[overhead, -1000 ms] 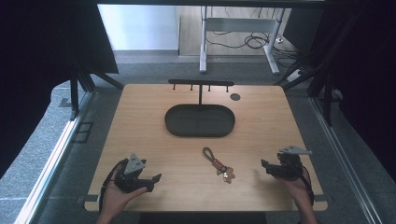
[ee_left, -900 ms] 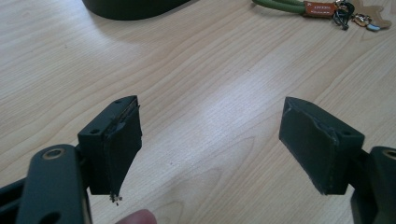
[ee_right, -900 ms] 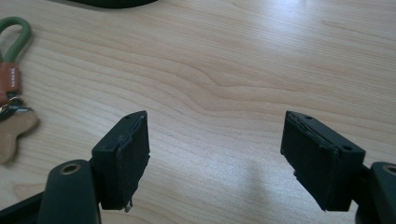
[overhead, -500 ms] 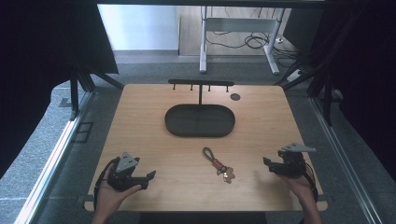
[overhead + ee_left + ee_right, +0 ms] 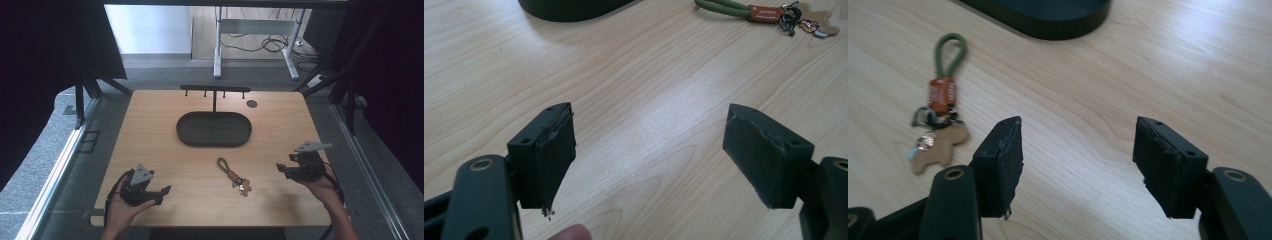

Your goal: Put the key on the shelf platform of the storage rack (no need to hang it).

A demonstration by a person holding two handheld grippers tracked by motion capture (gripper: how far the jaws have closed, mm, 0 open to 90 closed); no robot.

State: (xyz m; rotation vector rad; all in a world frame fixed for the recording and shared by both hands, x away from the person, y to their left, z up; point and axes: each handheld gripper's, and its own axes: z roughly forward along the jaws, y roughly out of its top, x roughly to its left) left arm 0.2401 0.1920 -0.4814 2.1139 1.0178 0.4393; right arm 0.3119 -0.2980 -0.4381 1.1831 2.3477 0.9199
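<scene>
Pale wooden desk (image 5: pixel 150 130) carries a keychain (image 5: pixel 234 176) between both sets of fingers, nearer the right gripper (image 5: pixel 1075 157), just ahead-left of its wide-open, empty fingers. The left gripper (image 5: pixel 649 155) gapes empty too. Probably best: straddle the green loop (image 5: pixel 950 52), close gently.

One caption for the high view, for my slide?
Two open tongs flank a keychain before an oval tray.

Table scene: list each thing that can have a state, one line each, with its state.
Left gripper: open, nothing between the jaws, above bare table.
Right gripper: open, nothing between the jaws.
Keychain: lying flat on the table, ungrasped, apart from both grippers.
Black oval tray: empty.
Hook rack: upright behind the tray, nothing hanging on it.
</scene>
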